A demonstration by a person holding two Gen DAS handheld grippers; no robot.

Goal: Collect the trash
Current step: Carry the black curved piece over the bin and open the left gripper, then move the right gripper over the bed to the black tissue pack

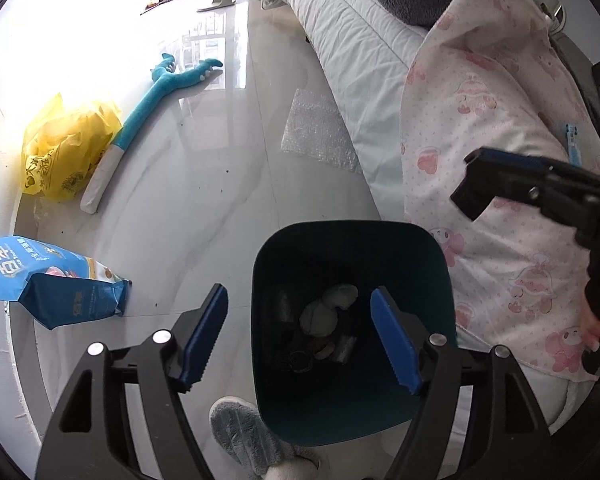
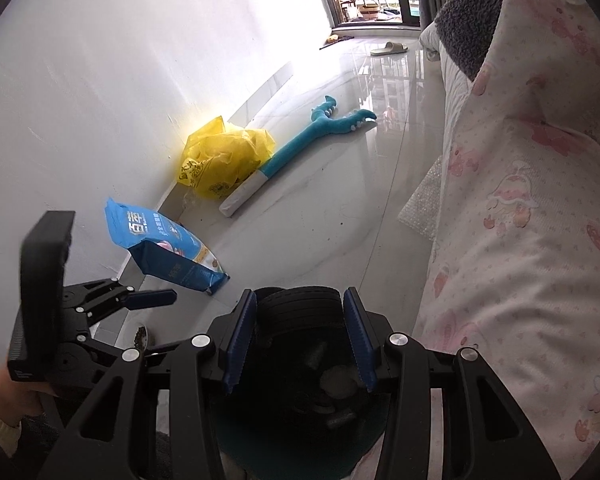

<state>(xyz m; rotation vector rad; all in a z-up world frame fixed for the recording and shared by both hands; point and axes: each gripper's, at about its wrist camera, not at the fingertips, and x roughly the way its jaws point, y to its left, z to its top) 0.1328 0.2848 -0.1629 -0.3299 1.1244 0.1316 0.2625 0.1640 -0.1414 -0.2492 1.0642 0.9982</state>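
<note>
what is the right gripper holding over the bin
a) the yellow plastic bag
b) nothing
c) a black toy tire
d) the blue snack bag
c: in the right wrist view the right gripper has its blue pads pressed on a black toy tire above the dark bin, while the yellow bag and the blue bag lie on the floor by the wall.

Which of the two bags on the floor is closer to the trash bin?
The blue printed bag, lying beside the dark bin. The yellow plastic bag sits farther off along the wall.
</note>
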